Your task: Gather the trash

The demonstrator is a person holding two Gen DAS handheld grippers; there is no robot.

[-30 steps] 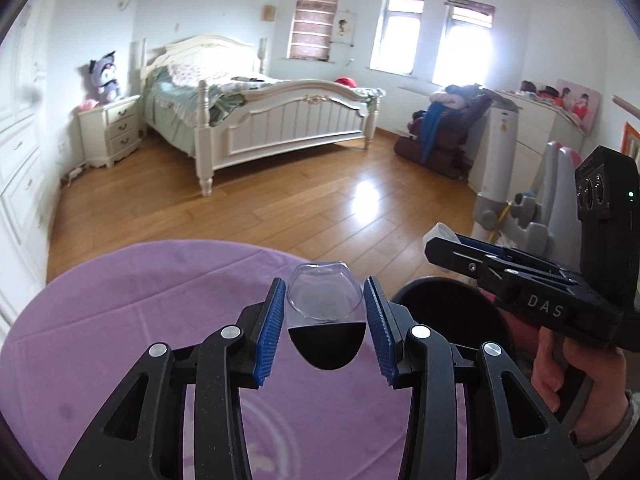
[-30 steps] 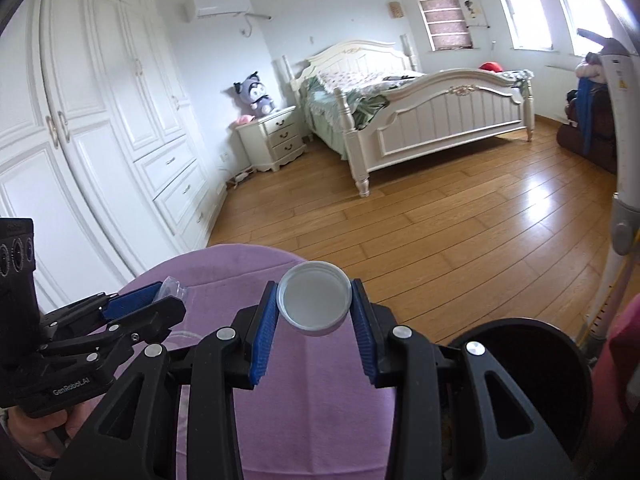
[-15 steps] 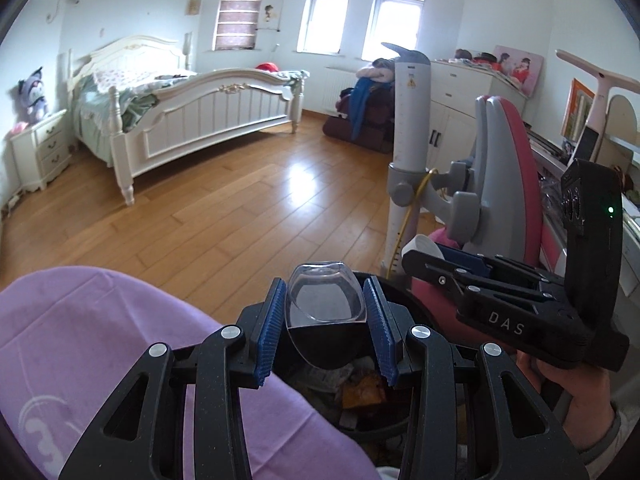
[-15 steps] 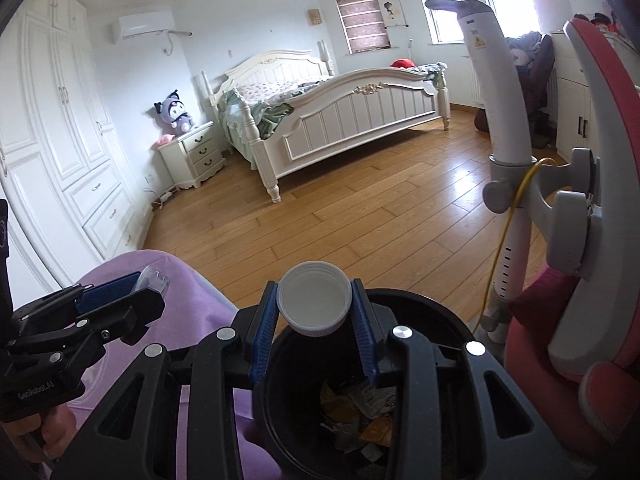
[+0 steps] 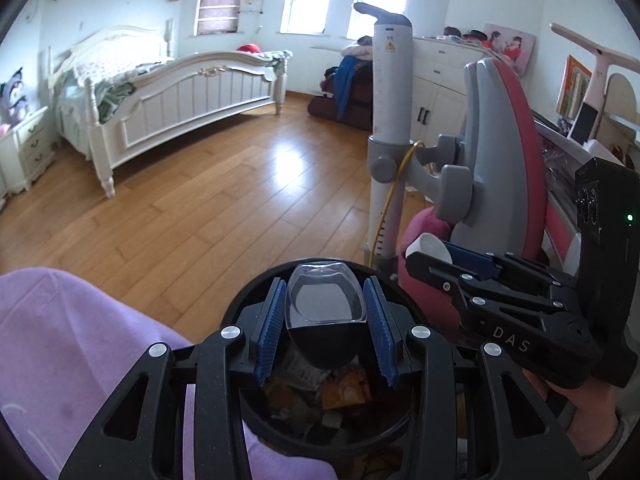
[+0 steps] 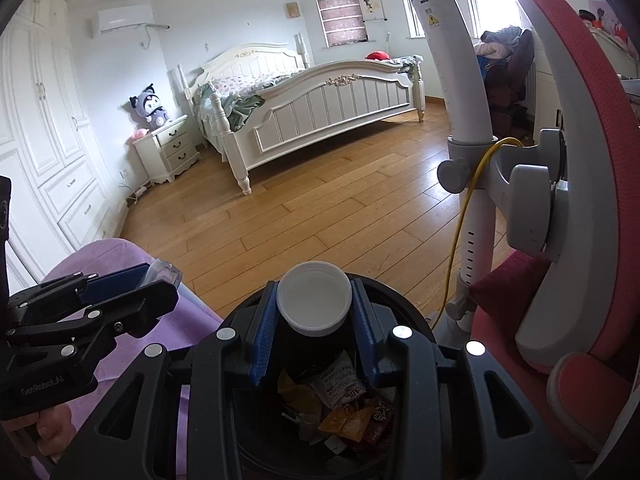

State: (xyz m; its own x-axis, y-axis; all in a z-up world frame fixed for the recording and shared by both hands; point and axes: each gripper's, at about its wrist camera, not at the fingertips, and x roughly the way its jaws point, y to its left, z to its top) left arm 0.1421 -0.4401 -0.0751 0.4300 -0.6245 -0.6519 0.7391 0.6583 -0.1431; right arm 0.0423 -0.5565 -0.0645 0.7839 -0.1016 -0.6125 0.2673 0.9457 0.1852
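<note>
- The left gripper [image 5: 326, 322] pinches a small clear plastic cup [image 5: 325, 300] between its blue ribbed pads, held by the side walls with the open mouth facing forward.
- The right gripper [image 6: 314, 314] is pressed onto a small white plastic cup [image 6: 314, 305] in the same way, gripped across its round rim.
- Both cups hang directly above the round black trash bin [image 6: 416, 322], which stands on the floor just beside the purple-covered worktop [image 5: 80, 340]; crumpled wrappers [image 6: 344, 404] already lie inside.
- I judge both cups very light and thin-walled: the clear one likely flexes and could crack if squeezed hard, and its smooth sides look slippery.
- The hold across the widest part of the wall looks sound to me; a light pinch should suffice.
- Being so light, either cup might cling to a ribbed pad on release, so a wide spread over the bin's middle seems wise.
</note>
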